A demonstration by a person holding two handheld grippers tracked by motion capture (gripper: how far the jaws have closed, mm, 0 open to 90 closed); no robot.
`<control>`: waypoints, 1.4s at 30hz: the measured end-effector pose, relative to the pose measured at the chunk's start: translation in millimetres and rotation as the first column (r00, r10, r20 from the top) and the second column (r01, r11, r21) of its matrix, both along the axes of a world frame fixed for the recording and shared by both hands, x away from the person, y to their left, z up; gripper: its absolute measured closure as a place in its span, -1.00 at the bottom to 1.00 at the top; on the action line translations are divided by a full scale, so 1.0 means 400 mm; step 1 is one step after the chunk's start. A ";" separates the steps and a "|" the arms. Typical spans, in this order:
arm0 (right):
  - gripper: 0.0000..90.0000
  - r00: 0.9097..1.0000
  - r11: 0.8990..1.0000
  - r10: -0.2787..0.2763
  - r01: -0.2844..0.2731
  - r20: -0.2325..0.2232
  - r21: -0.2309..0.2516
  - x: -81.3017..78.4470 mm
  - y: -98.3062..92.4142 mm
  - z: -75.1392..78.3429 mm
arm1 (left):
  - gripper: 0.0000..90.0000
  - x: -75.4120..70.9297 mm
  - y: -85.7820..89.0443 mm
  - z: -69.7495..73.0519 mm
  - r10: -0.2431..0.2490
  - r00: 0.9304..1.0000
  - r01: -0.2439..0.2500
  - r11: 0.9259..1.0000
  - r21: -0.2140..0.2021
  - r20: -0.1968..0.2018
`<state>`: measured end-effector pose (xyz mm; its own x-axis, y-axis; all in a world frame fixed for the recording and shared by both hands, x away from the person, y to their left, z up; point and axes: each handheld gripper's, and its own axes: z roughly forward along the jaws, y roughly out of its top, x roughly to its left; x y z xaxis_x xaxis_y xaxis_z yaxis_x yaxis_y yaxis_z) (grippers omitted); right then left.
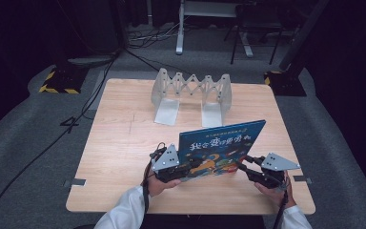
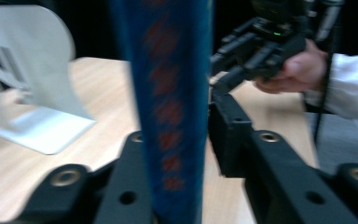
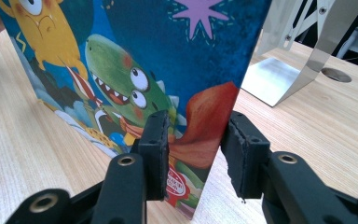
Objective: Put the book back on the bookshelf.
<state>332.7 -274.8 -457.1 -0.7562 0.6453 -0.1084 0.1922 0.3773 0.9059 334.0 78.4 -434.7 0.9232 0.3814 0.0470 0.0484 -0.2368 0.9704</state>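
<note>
A blue picture book (image 1: 221,143) with cartoon monsters on its cover stands upright on its lower edge on the wooden table (image 1: 119,143), cover toward the person. My left gripper (image 1: 190,168) is shut on its lower left edge. In the left gripper view the book's blue edge (image 2: 172,93) sits between the jaws of my left gripper (image 2: 177,126), touching both. My right gripper (image 1: 243,164) holds the lower right edge. In the right gripper view the green-dinosaur cover (image 3: 168,46) runs between the pads of my right gripper (image 3: 198,119), one pad on the cover and one behind the edge.
A white accordion-style rack (image 1: 193,90) with two flat feet stands at the table's far middle, behind the book; it is also in the left gripper view (image 2: 32,93) and the right gripper view (image 3: 298,56). Cables and furniture legs lie on the grey floor beyond.
</note>
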 end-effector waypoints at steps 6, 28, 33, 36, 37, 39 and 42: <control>0.40 1.000 1.000 -0.007 0.008 -0.013 0.015 0.006 0.001 -0.002 | 0.58 0.010 0.019 0.022 -0.028 1.000 0.028 0.999 -0.038 -0.009; 0.00 0.997 0.992 -0.074 0.069 -0.038 -0.105 0.000 -0.030 -0.058 | 0.84 -0.006 0.000 0.019 -0.017 0.999 0.016 0.999 0.034 0.034; -0.21 0.987 0.990 -0.127 0.121 -0.094 -0.068 0.018 -0.062 -0.067 | 0.84 -0.008 0.006 0.021 0.003 0.999 -0.004 0.999 0.037 0.038; -0.49 0.976 0.991 -0.129 0.120 -0.173 -0.064 0.033 -0.076 -0.081 | 0.84 -0.007 0.014 0.023 0.008 0.999 -0.009 0.999 0.033 0.039; -0.54 0.974 0.992 -0.119 0.108 -0.191 -0.071 0.037 -0.078 -0.086 | 0.84 -0.006 0.016 0.025 0.008 0.999 -0.010 0.999 0.038 0.041; -0.53 0.973 0.991 -0.122 0.108 -0.198 -0.079 0.038 -0.079 -0.090 | 0.84 -0.006 0.020 0.027 0.012 0.999 -0.013 0.999 0.034 0.036; -0.54 0.969 0.984 -0.126 0.095 -0.212 -0.148 0.041 -0.070 -0.105 | 0.84 -0.005 0.026 0.033 0.027 0.999 -0.029 0.999 0.039 0.046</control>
